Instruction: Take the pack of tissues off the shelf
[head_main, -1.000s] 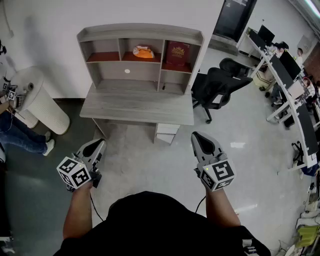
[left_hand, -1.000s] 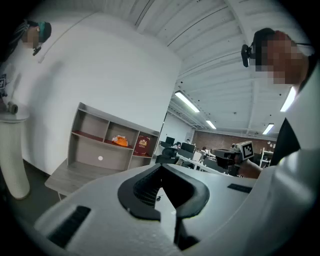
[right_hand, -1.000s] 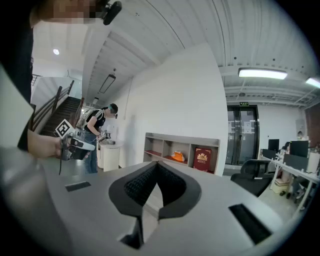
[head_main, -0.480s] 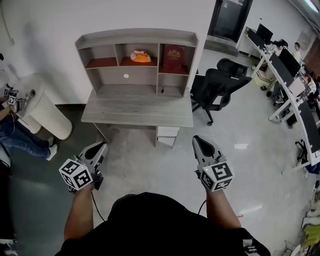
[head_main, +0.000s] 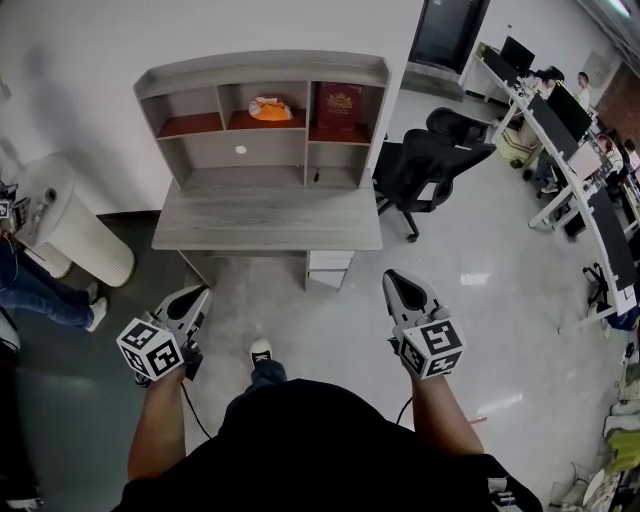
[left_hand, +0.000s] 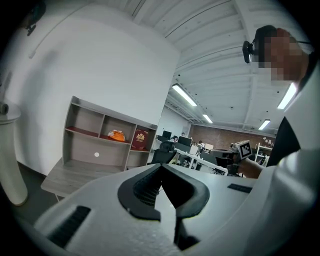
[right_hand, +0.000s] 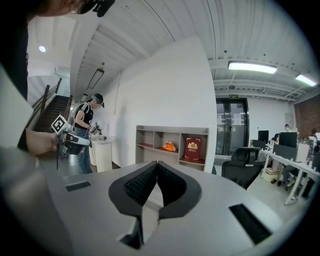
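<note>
Pack of tissues (head_main: 268, 108), orange and white, lies in the middle upper compartment of the shelf (head_main: 262, 66), a grey hutch that stands on the rear of the counter (head_main: 265, 215) against the white wall. In the compartment just to its right a dark red book (head_main: 340, 104) stands upright; the compartment to its left shows only its red-brown board. I hold both grippers well short of the counter, over the pale floor, and neither touches anything. On the left gripper (head_main: 203, 292) I read the jaws as brought fully together at the tips, with nothing between the pads. The right gripper (head_main: 395, 277) likewise has its jaws closed tip to tip and carries nothing. Both grippers point roughly towards the shelf, and each gripper view shows the pack small and far beyond the jaw tips. A black office chair (head_main: 430, 160) stands near the right end of the counter, and a white ribbed cylinder (head_main: 80, 235) stands off its left end. My own shoe (head_main: 260, 350) shows on the floor between the two grippers. A second person (right_hand: 86, 132) stands beside the cylinder, holding a marked device.
</note>
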